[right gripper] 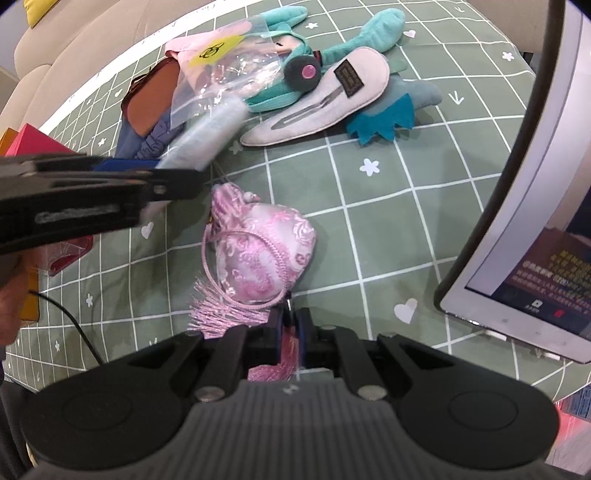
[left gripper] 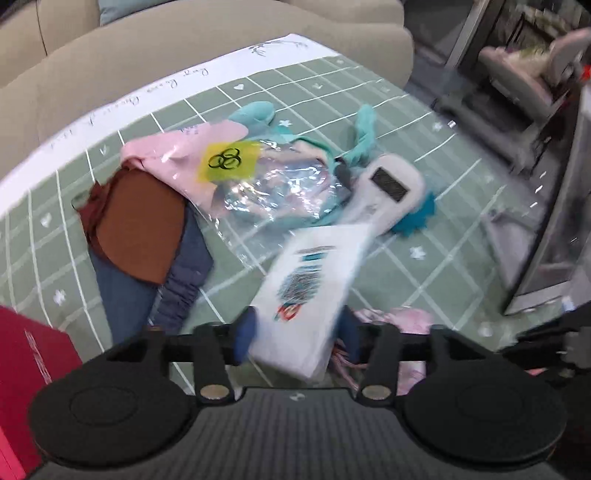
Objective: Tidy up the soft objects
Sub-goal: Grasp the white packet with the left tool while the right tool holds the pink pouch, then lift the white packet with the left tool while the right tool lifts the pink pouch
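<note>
Left gripper (left gripper: 295, 341), jaws apart, brackets a blurred white tissue pack (left gripper: 314, 291) at lower centre; pad contact is unclear, so it may drop. Right gripper (right gripper: 290, 328), clamped on the pink sachet's tassel (right gripper: 286, 354), could drag the sachet (right gripper: 258, 258).

Your 2 cameras each ride on a gripper and look steeply down along its fingers at the green checked tablecloth (left gripper: 388, 273), from close above. The left wrist view faces across the table toward the beige sofa (left gripper: 207, 48); its picture is motion-blurred. The right wrist view sits lower and nearer the cloth, with a tablet screen (right gripper: 546, 258) at its right edge. Both views share the teal plush doll (right gripper: 369, 29), the clear plastic bag (left gripper: 266, 184) and the pink brocade pouch (right gripper: 258, 254). The left gripper (right gripper: 177, 181) crosses the right view's left side.
</note>
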A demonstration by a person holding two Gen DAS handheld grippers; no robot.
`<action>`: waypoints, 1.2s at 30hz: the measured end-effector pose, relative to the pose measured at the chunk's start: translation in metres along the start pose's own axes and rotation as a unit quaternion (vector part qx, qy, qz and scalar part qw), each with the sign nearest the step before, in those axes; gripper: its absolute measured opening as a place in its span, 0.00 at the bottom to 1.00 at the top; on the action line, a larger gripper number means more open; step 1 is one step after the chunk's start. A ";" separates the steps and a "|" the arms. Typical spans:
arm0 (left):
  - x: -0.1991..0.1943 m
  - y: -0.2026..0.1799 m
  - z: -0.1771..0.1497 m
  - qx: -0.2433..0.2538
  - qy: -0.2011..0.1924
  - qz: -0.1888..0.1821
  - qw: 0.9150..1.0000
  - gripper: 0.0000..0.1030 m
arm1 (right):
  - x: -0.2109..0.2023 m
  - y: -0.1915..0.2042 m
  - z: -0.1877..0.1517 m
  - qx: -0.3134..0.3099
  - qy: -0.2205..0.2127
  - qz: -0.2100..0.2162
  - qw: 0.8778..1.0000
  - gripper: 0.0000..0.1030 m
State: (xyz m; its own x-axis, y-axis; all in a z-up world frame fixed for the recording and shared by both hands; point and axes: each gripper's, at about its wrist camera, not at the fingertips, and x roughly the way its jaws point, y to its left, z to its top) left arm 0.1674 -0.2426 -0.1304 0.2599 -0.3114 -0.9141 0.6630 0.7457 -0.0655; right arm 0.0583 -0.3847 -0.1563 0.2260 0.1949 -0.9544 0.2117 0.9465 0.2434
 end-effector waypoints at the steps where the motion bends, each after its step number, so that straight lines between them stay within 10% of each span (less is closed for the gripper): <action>1: 0.003 -0.003 0.002 0.009 -0.004 0.008 1.000 0.67 | -0.001 0.000 0.000 0.001 -0.001 0.000 1.000 0.05; 7: 0.025 -0.023 0.007 0.068 -0.010 0.051 0.996 0.65 | 0.000 -0.002 0.004 0.000 -0.014 0.008 1.000 0.06; 12: 0.031 -0.019 0.007 0.050 0.001 0.047 0.998 0.19 | 0.000 -0.010 0.007 0.014 -0.026 0.032 0.999 0.07; 15: 0.026 -0.007 0.006 0.019 0.009 0.026 0.999 0.11 | 0.000 -0.005 0.008 -0.010 -0.030 0.022 0.999 0.06; 36: -0.047 0.006 -0.042 -0.096 0.030 -0.004 0.995 0.10 | -0.037 0.031 0.005 -0.030 -0.043 0.010 0.999 0.05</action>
State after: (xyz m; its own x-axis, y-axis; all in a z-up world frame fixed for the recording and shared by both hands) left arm 0.1297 -0.1992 -0.1048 0.2086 -0.2867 -0.9350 0.5172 0.8438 -0.1433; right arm 0.0610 -0.3642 -0.1124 0.3111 0.1937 -0.9304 0.1498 0.9568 0.2492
